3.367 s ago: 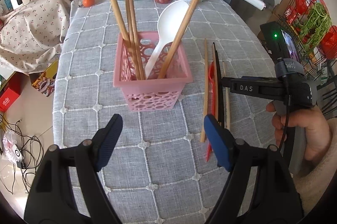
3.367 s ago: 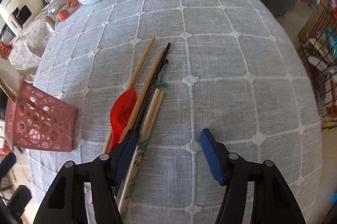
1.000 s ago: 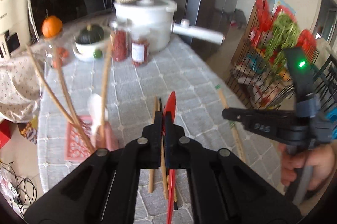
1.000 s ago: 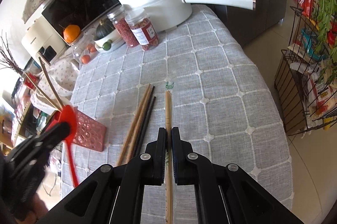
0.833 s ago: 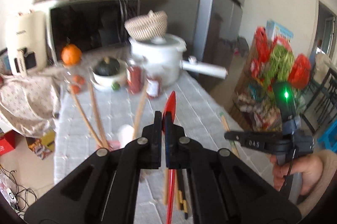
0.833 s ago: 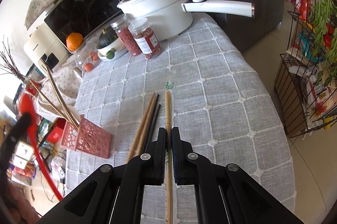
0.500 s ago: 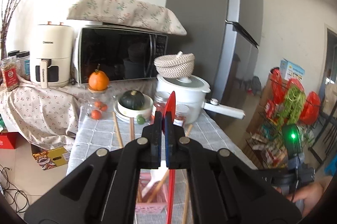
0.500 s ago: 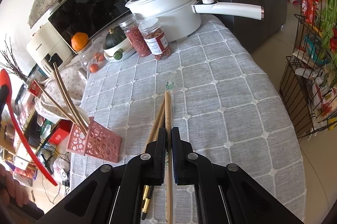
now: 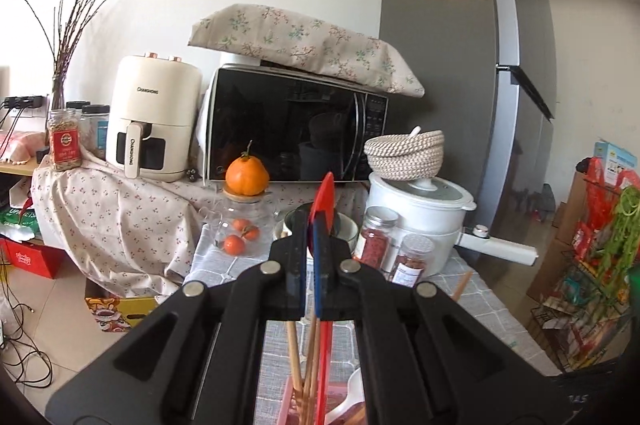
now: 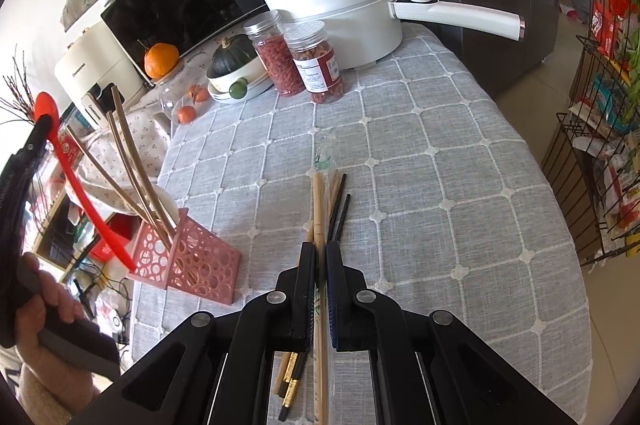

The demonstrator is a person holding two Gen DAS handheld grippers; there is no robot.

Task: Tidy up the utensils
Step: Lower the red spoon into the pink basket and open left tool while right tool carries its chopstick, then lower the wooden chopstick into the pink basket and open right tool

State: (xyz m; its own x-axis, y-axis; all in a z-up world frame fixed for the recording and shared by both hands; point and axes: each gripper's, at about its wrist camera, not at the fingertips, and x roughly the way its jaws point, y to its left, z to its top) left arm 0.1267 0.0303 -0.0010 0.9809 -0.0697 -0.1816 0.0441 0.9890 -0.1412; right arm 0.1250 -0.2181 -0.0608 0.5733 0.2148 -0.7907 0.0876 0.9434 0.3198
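My left gripper [image 9: 311, 253] is shut on a red spoon [image 9: 323, 201], held upright with its bowl up. In the right wrist view the red spoon [image 10: 72, 169] hangs with its handle tip at the rim of the pink basket [image 10: 192, 261], which holds several wooden chopsticks [image 10: 132, 181] and a white spoon. My right gripper [image 10: 318, 257] is shut on a wrapped pair of wooden chopsticks [image 10: 319, 209], held above the table. Black and wooden chopsticks [image 10: 340, 209] lie on the grey cloth below it.
At the table's back stand two red-filled jars [image 10: 316, 65], a white pot [image 10: 340, 5] with a long handle, a bowl with a squash [image 10: 234, 69] and a glass jar of oranges [image 10: 188, 101]. A wire rack [image 10: 600, 153] stands right of the table.
My left gripper has tilted up and brought the red spoon over the pink basket, handle down. My right gripper has lifted the wrapped chopsticks a little and shifted toward the basket.
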